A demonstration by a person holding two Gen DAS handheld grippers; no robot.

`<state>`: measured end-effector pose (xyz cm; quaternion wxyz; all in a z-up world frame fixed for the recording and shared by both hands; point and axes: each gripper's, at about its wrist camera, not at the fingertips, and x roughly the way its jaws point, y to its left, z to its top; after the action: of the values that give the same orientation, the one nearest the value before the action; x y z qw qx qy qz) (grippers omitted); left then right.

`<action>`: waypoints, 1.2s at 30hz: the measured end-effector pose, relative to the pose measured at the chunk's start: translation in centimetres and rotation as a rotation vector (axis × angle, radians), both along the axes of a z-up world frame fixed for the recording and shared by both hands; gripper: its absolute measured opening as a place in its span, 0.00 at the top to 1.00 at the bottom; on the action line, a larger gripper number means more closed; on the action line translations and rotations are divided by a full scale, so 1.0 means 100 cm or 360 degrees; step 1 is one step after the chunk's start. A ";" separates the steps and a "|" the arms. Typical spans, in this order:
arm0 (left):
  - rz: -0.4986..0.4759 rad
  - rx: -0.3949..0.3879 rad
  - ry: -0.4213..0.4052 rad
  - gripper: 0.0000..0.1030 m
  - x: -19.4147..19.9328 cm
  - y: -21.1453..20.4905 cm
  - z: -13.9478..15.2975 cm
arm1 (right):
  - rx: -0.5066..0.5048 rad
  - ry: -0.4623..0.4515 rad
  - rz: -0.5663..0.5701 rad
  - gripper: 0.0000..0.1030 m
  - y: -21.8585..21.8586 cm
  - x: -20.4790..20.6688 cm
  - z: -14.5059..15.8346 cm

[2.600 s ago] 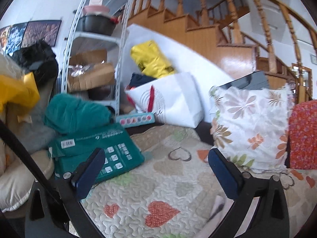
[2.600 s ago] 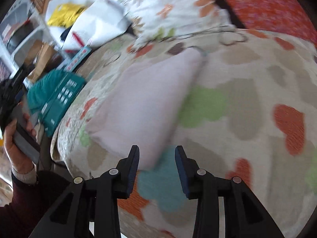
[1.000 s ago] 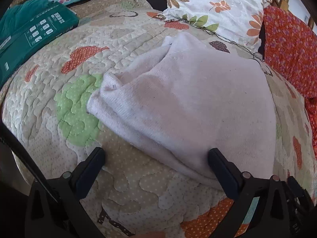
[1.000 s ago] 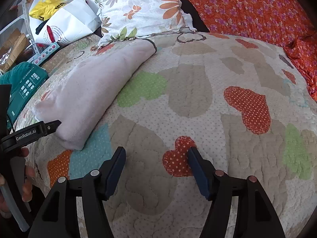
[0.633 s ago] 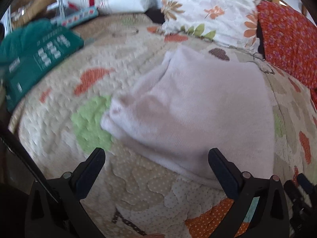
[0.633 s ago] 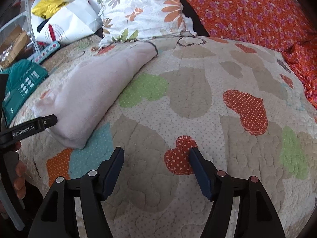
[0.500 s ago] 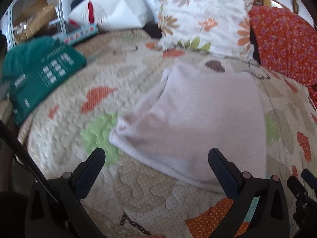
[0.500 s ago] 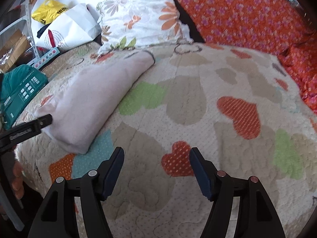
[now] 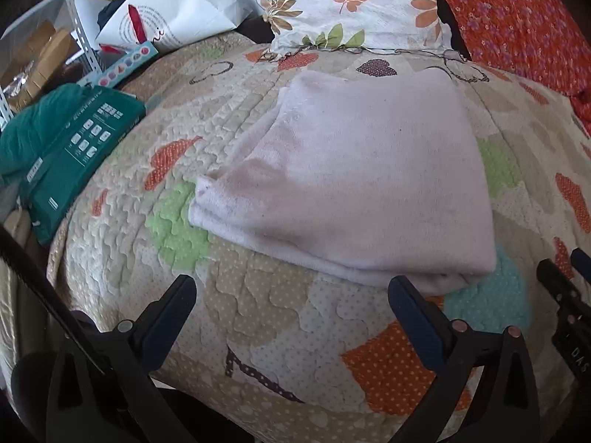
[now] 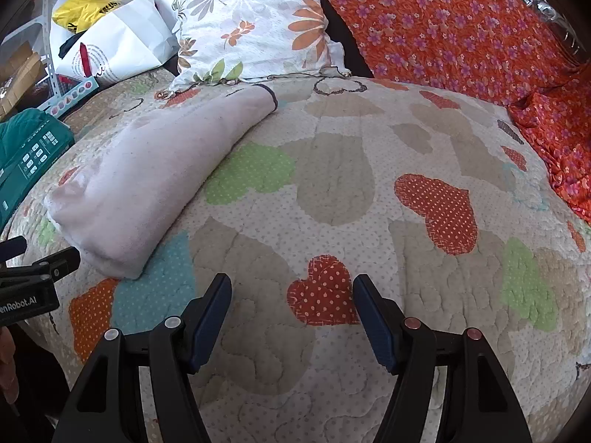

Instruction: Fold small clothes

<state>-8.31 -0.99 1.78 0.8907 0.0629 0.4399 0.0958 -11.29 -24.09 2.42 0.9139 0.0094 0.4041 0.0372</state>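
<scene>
1. Two grippers hang spread and empty above a quilt (image 9: 258, 317): left gripper (image 9: 291, 302) just short of a folded pale garment (image 9: 354, 184), right gripper (image 10: 291, 306) well apart from it.
2. Garment lies on the quilt's left side, near a pillow (image 10: 255, 22). A shallow pinch may catch one layer only and undo the fold.
3. Soft quilt may get pinched along with it.
</scene>
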 end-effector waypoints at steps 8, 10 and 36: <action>-0.0015 0.0009 0.0004 0.00 0.001 -0.004 -0.003 | -0.0027 -0.0007 -0.0004 0.29 0.000 0.000 0.001; -0.0010 0.0003 0.0011 0.00 0.002 -0.003 -0.004 | -0.0032 -0.0009 0.0000 0.29 0.001 -0.001 0.001; 0.0015 -0.0098 0.0078 0.00 0.004 0.005 -0.010 | -0.0038 0.0004 -0.0010 0.29 -0.001 0.000 -0.001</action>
<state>-7.88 -0.51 0.80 0.8808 0.0355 0.4645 0.0849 -11.29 -24.15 2.27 0.9136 -0.0001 0.4056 0.0295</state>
